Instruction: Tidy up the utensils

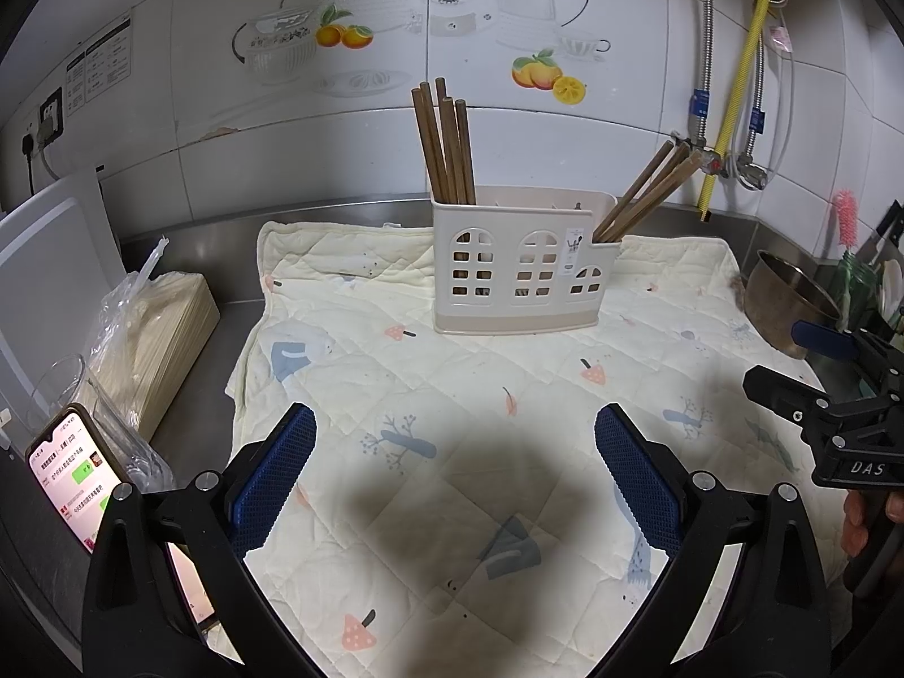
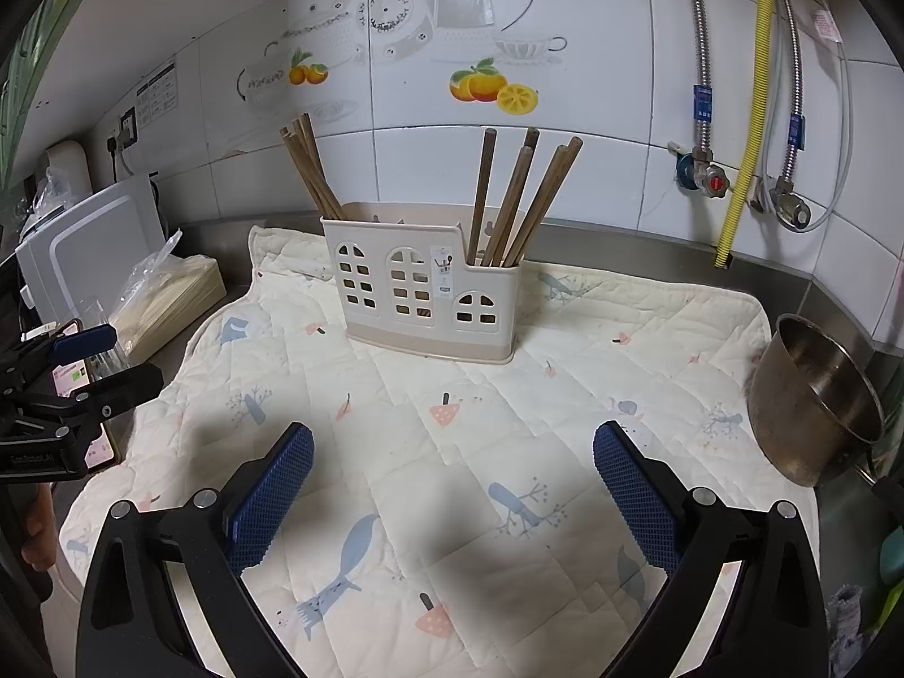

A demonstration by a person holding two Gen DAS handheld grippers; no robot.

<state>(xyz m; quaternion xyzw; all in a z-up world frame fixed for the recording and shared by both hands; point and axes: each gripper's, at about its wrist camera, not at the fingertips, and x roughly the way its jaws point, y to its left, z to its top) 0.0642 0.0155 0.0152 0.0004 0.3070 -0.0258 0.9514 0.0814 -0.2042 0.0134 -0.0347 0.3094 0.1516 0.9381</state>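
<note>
The cream utensil holder [image 1: 522, 260] stands on the quilted mat [image 1: 452, 395], chopsticks [image 1: 446, 147] poking out both ends. In front of it, the left gripper [image 1: 455, 474] and right gripper [image 2: 452, 486] are wide apart, holding nothing.

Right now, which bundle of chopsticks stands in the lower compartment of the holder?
The right bundle of chopsticks: it sits in the short end section of the utensil holder, splayed apart; the left bundle stands in the taller section.

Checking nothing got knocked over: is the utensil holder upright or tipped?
Upright. The utensil holder sits flat on the quilted mat, with chopsticks standing in its end compartments.
</note>
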